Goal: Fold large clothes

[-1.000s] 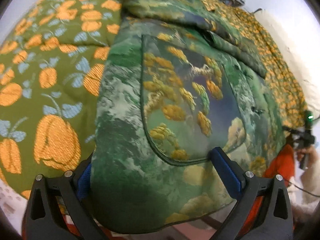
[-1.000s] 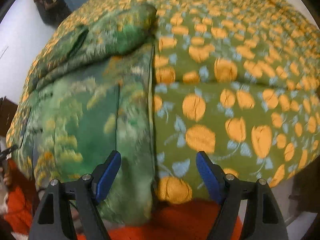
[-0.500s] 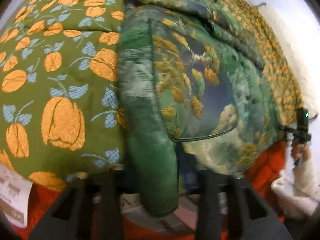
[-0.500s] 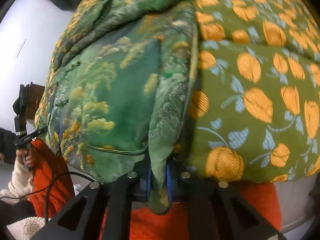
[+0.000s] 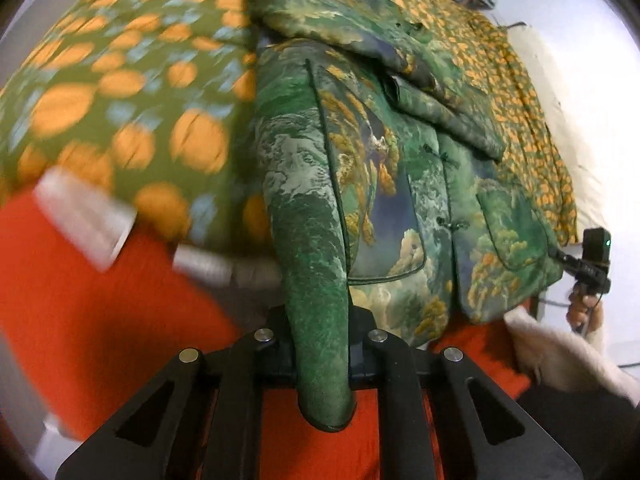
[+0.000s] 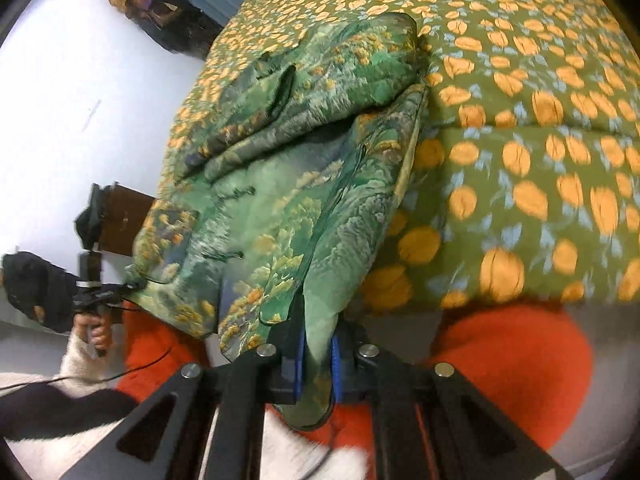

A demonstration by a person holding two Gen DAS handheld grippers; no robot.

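A large green padded jacket (image 5: 384,184) with a gold and blue landscape print lies on the bed, sleeves folded across its upper part. My left gripper (image 5: 320,356) is shut on the jacket's bottom hem at one corner. My right gripper (image 6: 316,360) is shut on the hem at the other corner, seen with the jacket (image 6: 280,184) in the right wrist view. Both hem corners are pulled off the bed's near edge and the cloth hangs through the jaws.
The bed carries an olive quilt (image 5: 132,92) with orange tulips, also in the right wrist view (image 6: 520,128). An orange-red blanket (image 5: 100,300) hangs along the near edge. Dark bags (image 6: 160,16) stand by the far wall. A brown cabinet (image 6: 120,220) is beside the bed.
Both grippers went from open around the hem to shut on it. They have drawn back and lifted the hem corners off the bed edge.
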